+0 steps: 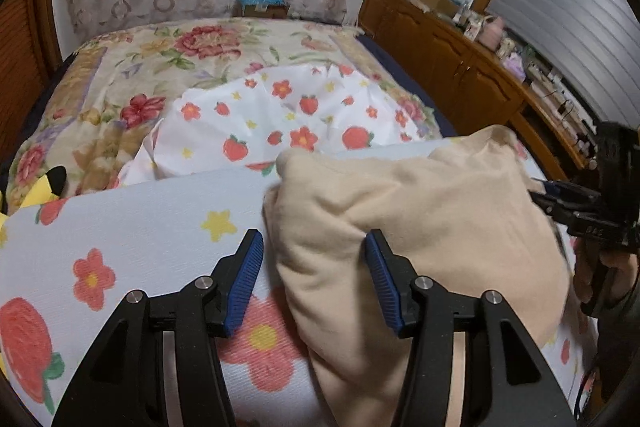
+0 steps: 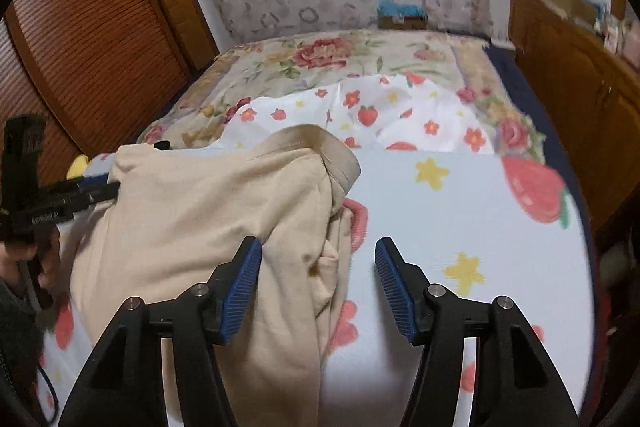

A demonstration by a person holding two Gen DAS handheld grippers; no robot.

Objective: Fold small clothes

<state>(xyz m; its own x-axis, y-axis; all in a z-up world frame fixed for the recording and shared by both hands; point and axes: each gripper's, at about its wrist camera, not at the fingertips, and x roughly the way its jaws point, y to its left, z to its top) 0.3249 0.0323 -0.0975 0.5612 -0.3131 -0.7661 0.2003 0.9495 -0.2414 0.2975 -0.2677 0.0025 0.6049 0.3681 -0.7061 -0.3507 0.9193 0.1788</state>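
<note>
Broadly, by size:

Bed (image 1: 132, 75), covered with a floral quilt; over its near part a white sheet (image 1: 132, 227) printed with strawberries, red flowers and yellow stars, smooth close to the cameras and crumpled further back.

Wooden cabinet (image 1: 452, 55) alongside the bed, its top crowded with small items too blurred to name.

Louvred wooden door (image 2: 88, 39) on the opposite side.

Cream-coloured small garment (image 1: 420, 223), bunched in a loose heap on the printed sheet, collar band uppermost at the far edge.

Left hand-held gripper (image 1: 314, 283): jaws apart, astride the garment's near corner; the right pad lies against the cloth, the left pad stands clear, nothing clamped.

Right hand-held gripper (image 2: 318, 287): jaws released, straddling the garment's edge, cloth beside the left pad, bare sheet under the right.

Yellow and black plush toy (image 1: 44, 187) at the sheet's edge.
</note>
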